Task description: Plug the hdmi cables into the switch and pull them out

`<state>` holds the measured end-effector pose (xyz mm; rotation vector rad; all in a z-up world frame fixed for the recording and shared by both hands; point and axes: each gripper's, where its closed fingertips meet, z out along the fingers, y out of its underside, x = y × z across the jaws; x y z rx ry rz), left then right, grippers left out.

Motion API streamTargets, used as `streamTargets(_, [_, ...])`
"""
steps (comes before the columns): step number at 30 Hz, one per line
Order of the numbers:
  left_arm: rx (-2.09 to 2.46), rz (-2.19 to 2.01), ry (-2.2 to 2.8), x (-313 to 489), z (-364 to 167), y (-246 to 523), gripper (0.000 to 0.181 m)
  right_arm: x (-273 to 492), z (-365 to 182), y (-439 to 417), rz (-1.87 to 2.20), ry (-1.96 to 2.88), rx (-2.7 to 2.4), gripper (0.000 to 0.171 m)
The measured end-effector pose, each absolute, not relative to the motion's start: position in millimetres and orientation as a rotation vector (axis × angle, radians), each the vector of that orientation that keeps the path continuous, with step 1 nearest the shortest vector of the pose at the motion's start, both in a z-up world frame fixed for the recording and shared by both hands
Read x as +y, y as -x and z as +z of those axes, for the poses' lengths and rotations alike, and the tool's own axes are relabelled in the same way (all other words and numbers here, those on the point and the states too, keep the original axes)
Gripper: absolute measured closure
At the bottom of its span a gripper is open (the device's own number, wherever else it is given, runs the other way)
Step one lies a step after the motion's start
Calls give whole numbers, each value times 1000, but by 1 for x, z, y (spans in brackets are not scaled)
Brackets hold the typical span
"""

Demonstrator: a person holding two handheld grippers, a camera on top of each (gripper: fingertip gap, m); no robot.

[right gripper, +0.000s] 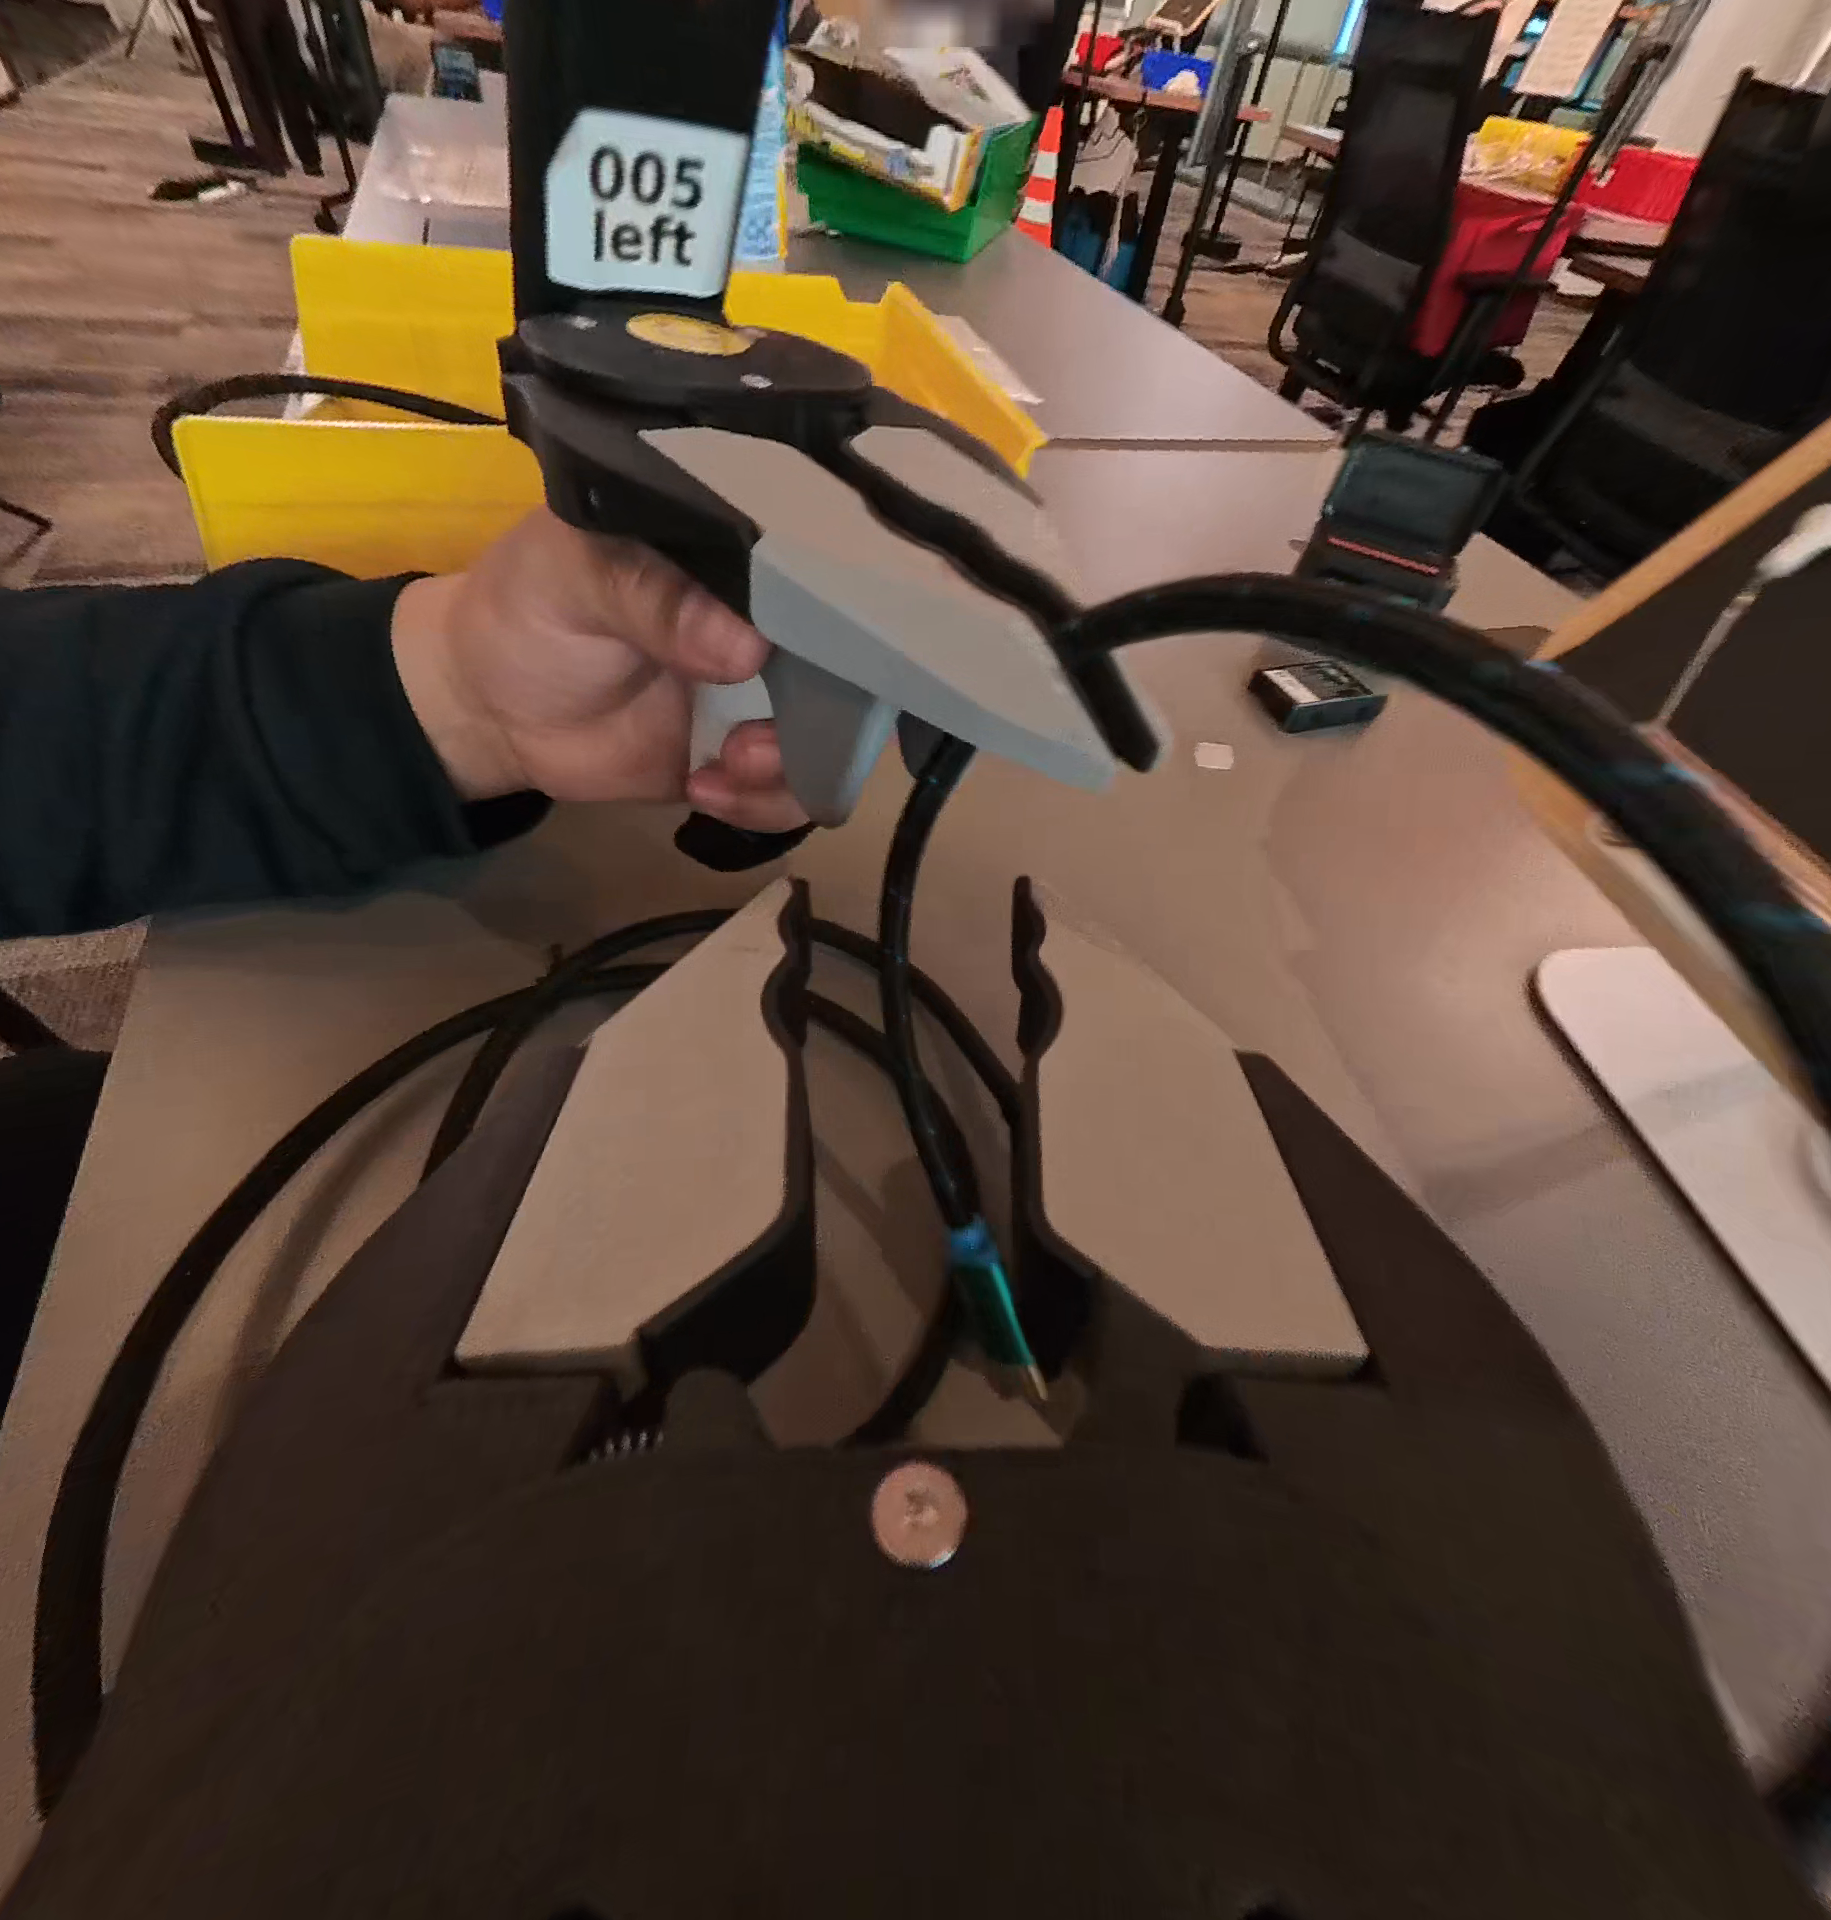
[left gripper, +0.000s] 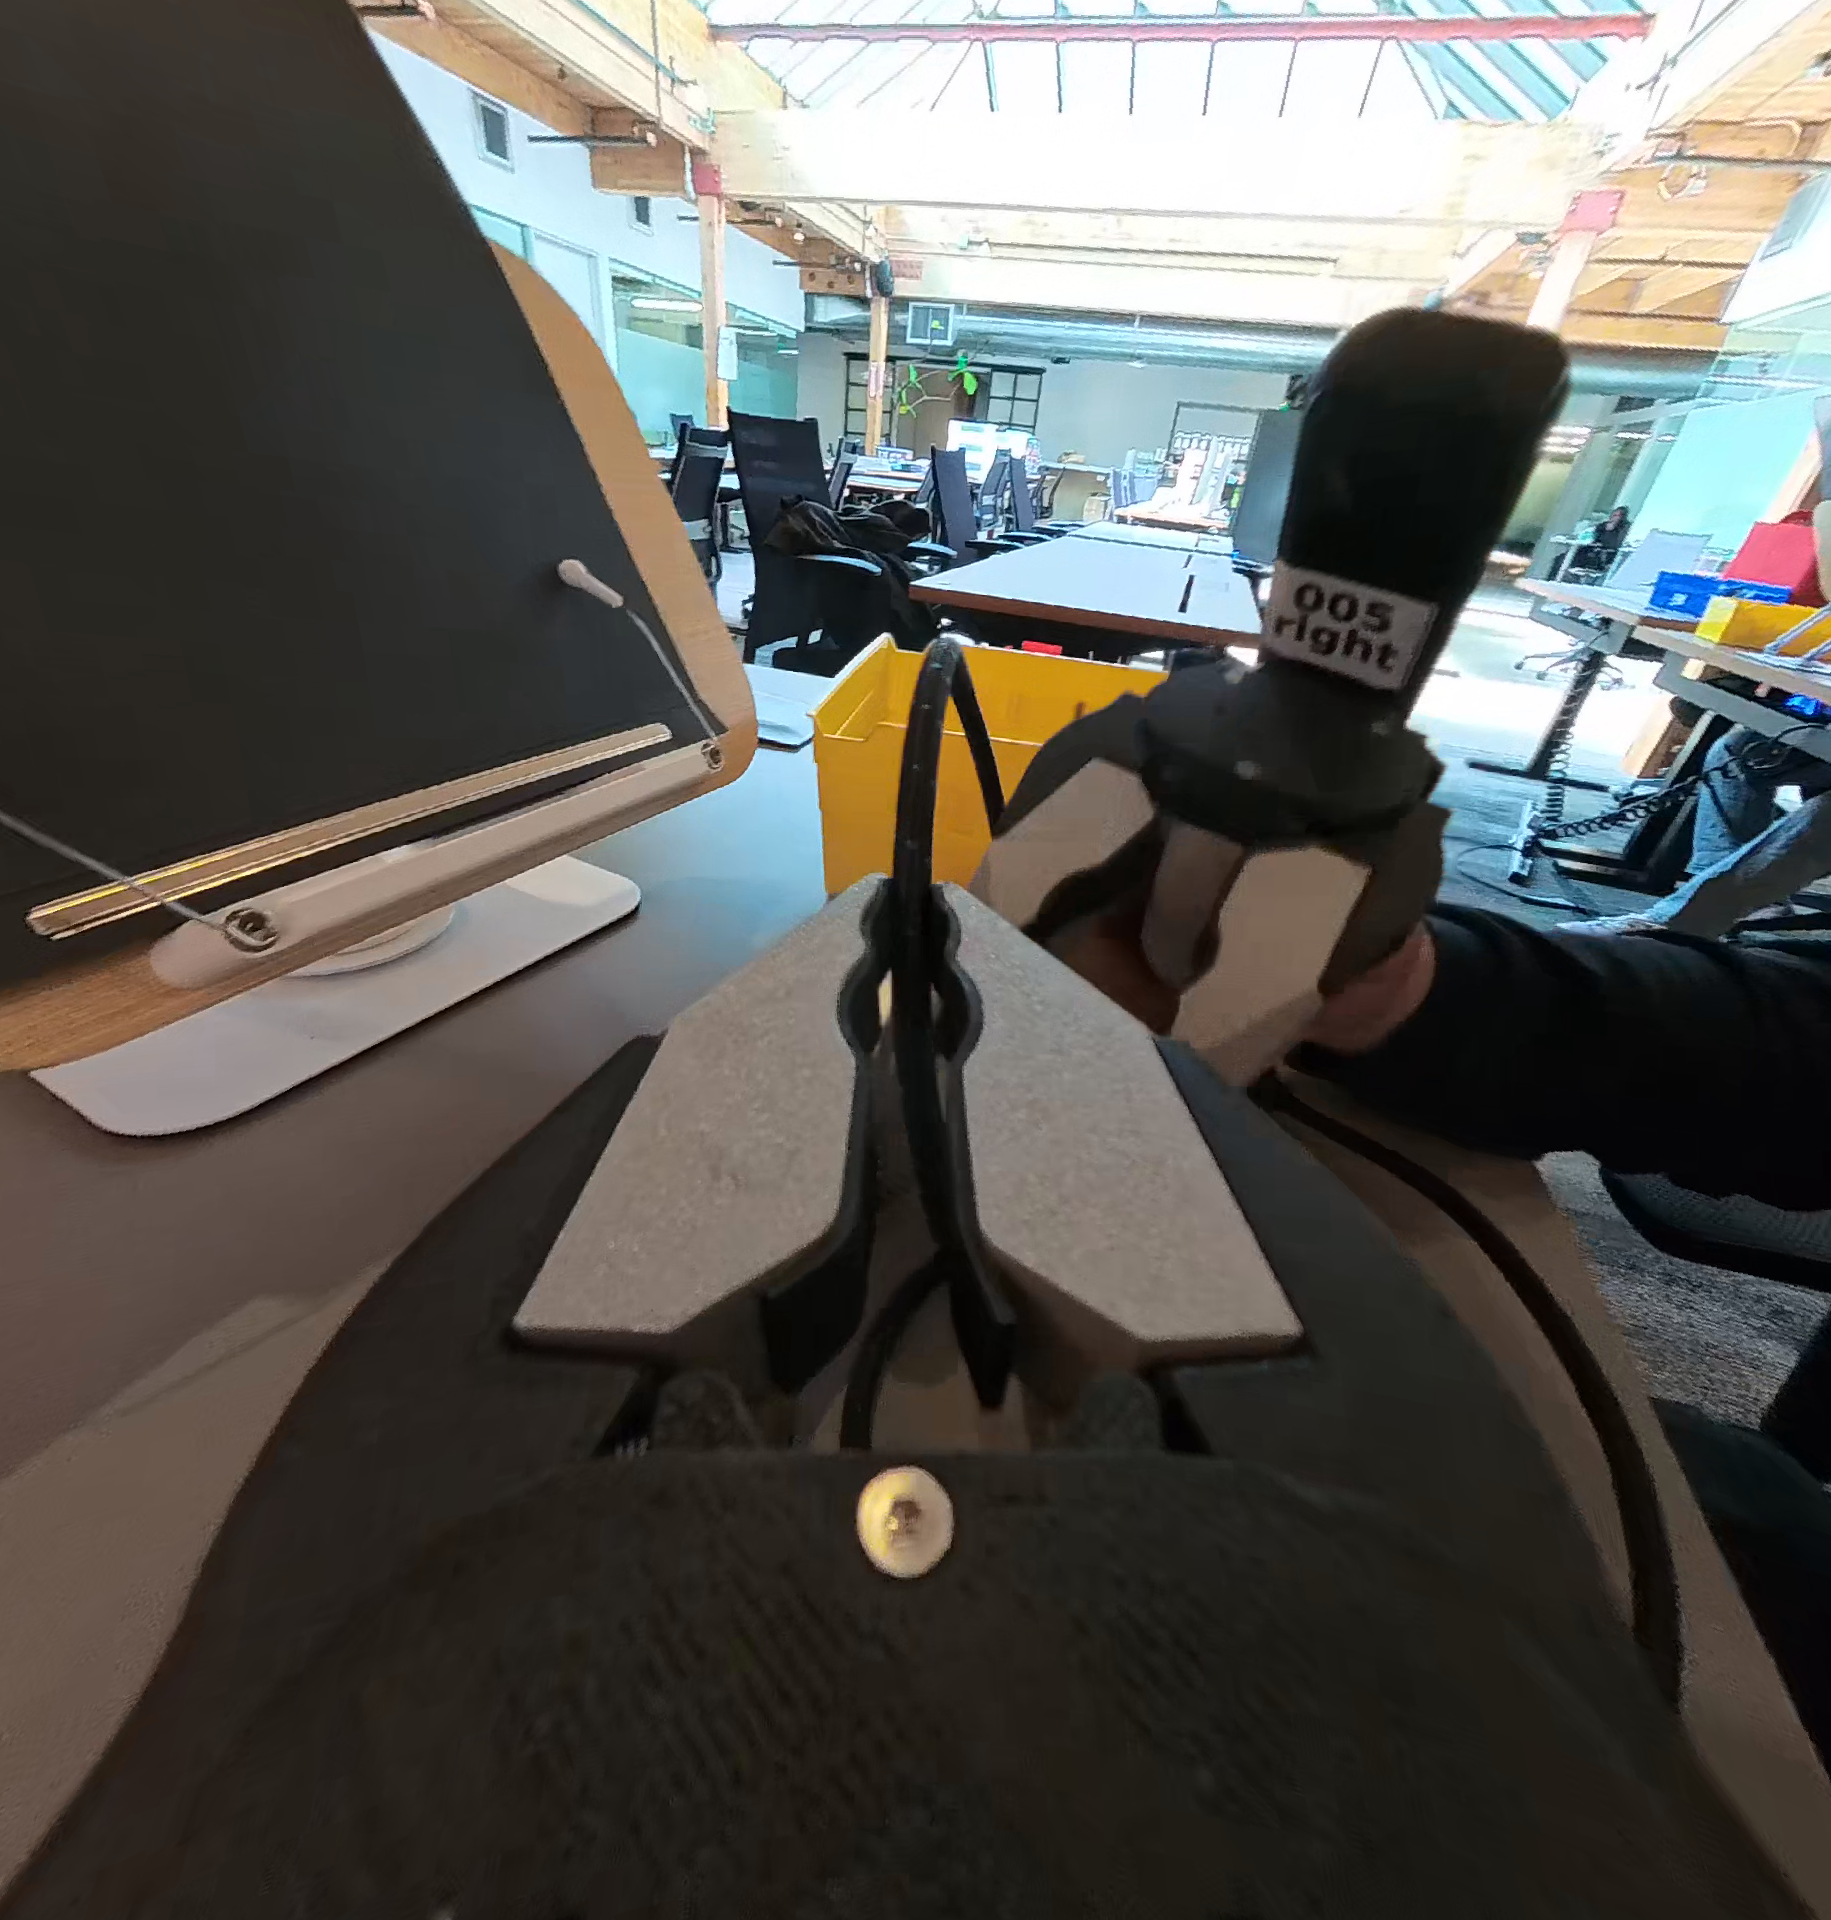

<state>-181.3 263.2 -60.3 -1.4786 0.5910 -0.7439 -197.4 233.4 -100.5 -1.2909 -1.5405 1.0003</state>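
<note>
My left gripper (left gripper: 911, 935) is shut on a black braided HDMI cable (left gripper: 926, 748), which arches up above the fingertips. In the right wrist view the left gripper (right gripper: 1098, 717) holds that cable (right gripper: 1513, 665) above the table. The short end hangs down between my right gripper's (right gripper: 911, 914) open fingers without being gripped. Its blue-green plug (right gripper: 994, 1299) with a gold tip lies near the palm. A small black switch box (right gripper: 1316, 691) lies on the table beyond. The right gripper (left gripper: 1191, 935) shows to the right in the left wrist view.
A yellow bin (left gripper: 880, 769) stands at the table's far edge. A dark screen on a wood-backed stand (left gripper: 267, 499) with a white base (left gripper: 371, 997) stands at left. A black device with a red stripe (right gripper: 1399, 520) sits past the switch. More cable loops (right gripper: 267, 1195) lie on the table. Spacing between my two grippers at the tips: around 5 cm.
</note>
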Motion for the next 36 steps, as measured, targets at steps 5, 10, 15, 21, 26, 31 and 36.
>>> streamTargets(5, [643, -790, 1444, 254, -55, 165, 178, 224, -126, 215, 853, 1311, -1625, 166])
streamTargets(10, [575, -878, 1416, 254, -46, 175, 163, 242, -110, 199, 773, 1293, -1573, 166])
streamTargets(15, [484, -940, 1413, 260, -47, 192, 162, 297, -78, 165, 752, 1411, -1289, 163])
streamTargets(21, [606, -541, 1682, 290, -100, 184, 129, 335, -91, 145, 710, 1587, -1171, 168])
streamTargets(26, [765, -483, 1826, 301, -136, 163, 125, 333, -129, 157, 729, 1728, -1264, 166])
streamTargets(31, [899, -463, 1888, 304, -155, 145, 151, 338, -154, 155, 686, 1839, -1307, 164])
streamTargets(36, [1063, -201, 1755, 295, -151, 154, 162, 333, -168, 156, 750, 1904, -1348, 165])
